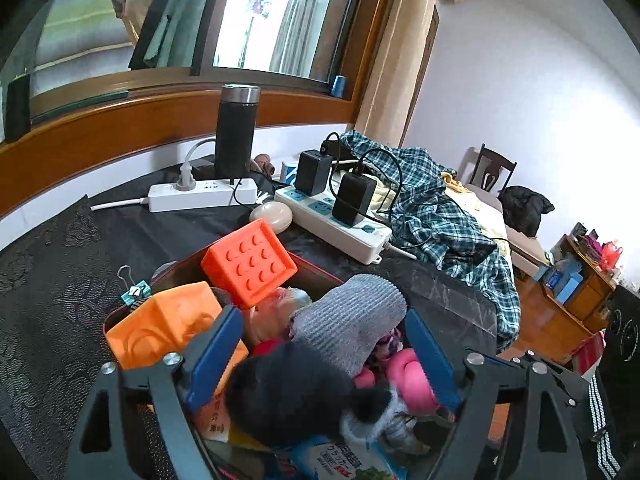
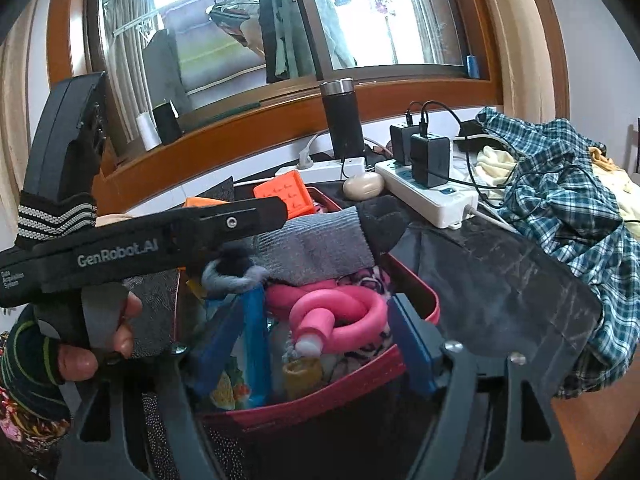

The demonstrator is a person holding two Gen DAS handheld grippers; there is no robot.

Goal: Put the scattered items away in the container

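Observation:
A red container (image 2: 416,292) on the black table is piled with items: two orange blocks (image 1: 248,264), a pink knotted tube (image 2: 344,316), snack packets and cloth. A grey and black sock (image 1: 344,320) lies on top of the pile; it also shows in the right wrist view (image 2: 320,248). My left gripper (image 1: 324,344) is open right over the container, its blue pads either side of the sock, not clamping it. My right gripper (image 2: 324,320) is open just over the container's near edge, around the pink tube without gripping it. The left gripper's body (image 2: 160,236) crosses the right wrist view.
A beige oval case (image 1: 272,216) lies on the table behind the container. Two white power strips (image 1: 336,224) with black chargers, a black flask (image 1: 236,132) and a plaid shirt (image 1: 448,216) crowd the back and right. A binder clip (image 1: 134,286) sits by the container's left.

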